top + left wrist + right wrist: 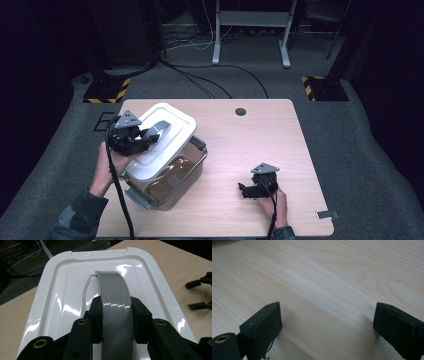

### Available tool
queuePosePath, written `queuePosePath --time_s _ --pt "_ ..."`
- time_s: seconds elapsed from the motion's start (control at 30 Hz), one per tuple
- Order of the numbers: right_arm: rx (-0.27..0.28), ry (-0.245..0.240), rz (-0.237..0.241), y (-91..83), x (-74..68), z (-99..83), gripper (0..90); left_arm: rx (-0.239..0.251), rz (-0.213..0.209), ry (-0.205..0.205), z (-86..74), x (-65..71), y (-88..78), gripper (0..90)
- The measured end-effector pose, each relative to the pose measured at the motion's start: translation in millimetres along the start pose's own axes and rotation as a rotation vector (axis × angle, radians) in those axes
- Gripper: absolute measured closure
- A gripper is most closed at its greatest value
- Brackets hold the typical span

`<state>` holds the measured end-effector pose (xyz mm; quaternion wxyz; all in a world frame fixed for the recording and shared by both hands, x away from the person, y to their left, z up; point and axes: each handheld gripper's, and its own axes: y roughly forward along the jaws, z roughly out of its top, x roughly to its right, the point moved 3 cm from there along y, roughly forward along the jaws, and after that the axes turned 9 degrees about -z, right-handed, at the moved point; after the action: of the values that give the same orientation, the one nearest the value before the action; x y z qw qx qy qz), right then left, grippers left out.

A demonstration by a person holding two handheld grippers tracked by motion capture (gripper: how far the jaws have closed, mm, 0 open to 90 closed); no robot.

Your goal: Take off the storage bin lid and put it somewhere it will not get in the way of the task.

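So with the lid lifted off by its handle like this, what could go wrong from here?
The left gripper clamps only the narrow grey handle, so the wide white lid, already tilted over the box, could swing or slip out. Its low edge sits close to the box rim and might catch and drag it. The right gripper rests open on the table, not steadying the box.

Light wooden table [250, 150] with a round cable hole [240, 111] near the far edge. A clear brownish storage box [172, 182] sits on its left part; a small grey tag [326, 215] lies at the near right corner.
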<state>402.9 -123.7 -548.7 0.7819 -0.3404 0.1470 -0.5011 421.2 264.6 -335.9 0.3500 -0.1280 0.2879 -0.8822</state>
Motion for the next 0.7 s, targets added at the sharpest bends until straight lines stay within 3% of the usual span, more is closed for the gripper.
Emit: queuePosePath --time_s 0.3,0.7 --pt "0.000 0.000 0.000 0.0 0.0 0.0 7.4 0.010 0.037 -0.037 6.3 -22.4 -7.4 66.6" --pt "0.000 0.000 0.000 0.0 0.0 0.0 7.4 0.018 0.118 -0.103 11.0 -62.1 -9.6 66.6"
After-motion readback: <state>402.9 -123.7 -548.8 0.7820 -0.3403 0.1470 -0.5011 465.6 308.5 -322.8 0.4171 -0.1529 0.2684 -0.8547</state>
